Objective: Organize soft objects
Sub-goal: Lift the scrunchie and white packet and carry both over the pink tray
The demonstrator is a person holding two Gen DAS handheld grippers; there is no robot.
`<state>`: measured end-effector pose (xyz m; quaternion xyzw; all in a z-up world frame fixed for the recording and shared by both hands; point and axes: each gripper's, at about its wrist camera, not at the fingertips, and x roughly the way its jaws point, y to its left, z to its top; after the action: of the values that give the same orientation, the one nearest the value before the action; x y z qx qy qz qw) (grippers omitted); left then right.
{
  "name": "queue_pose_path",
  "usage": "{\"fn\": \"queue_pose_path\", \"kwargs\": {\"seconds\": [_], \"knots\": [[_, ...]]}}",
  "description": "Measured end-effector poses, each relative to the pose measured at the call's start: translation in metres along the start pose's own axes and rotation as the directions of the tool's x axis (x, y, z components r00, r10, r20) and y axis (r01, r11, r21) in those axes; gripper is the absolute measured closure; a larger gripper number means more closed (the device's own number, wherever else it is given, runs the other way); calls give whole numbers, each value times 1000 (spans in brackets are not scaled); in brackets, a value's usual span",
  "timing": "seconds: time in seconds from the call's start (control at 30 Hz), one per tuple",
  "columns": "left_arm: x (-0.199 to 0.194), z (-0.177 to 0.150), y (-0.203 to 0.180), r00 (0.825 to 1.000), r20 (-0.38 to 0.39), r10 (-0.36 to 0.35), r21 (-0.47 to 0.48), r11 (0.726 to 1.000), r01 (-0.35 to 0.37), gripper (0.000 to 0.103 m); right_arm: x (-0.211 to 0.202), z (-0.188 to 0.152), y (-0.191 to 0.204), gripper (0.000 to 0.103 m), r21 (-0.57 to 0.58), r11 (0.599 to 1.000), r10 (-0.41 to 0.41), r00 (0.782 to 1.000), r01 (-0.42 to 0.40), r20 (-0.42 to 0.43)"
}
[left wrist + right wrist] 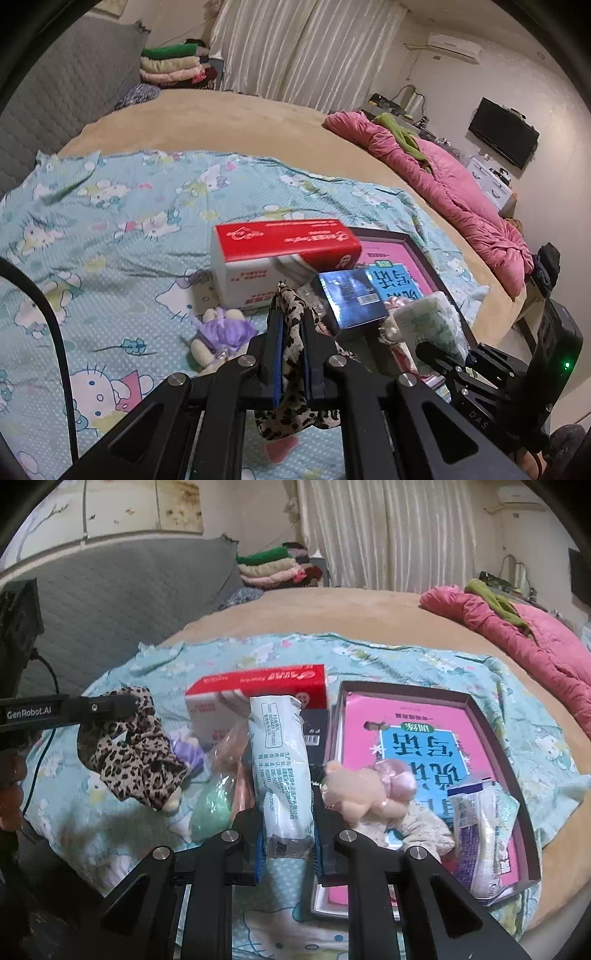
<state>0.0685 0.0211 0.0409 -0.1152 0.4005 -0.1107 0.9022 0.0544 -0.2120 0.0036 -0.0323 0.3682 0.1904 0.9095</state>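
My left gripper (291, 317) is shut on a leopard-print scrunchie (293, 332), which hangs down between its blue pads. The right wrist view shows the same left gripper (123, 705) holding the scrunchie (136, 749) above the bed. My right gripper (288, 830) is shut on a pale blue tissue pack (279, 760) that stands up from its jaws; it also shows at the right of the left wrist view (434, 325). A cream plush toy with a pink bow (373, 786) and another tissue pack (476, 830) lie in a dark tray (406, 694) over a pink book.
A red and white box (284, 254) and a dark box (351, 295) stand on the Hello Kitty sheet (110, 221). A plush in purple (221, 328) lies near the red box. A pink quilt (461, 192) lines the bed's right edge. Folded blankets (170, 62) are stacked at the headboard.
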Motion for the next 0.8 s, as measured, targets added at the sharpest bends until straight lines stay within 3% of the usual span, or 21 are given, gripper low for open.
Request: {"fn": "queue_pose_path", "kwargs": {"seconds": [0.4, 0.8], "knots": [[-7, 5, -45, 1000, 11, 24, 84, 996, -25, 95, -27, 3, -23, 84, 84, 996, 9, 998, -14, 66], [-6, 9, -90, 1000, 15, -7, 140, 990, 5, 95, -55, 2, -61, 84, 194, 981, -33, 990, 6, 135]]}}
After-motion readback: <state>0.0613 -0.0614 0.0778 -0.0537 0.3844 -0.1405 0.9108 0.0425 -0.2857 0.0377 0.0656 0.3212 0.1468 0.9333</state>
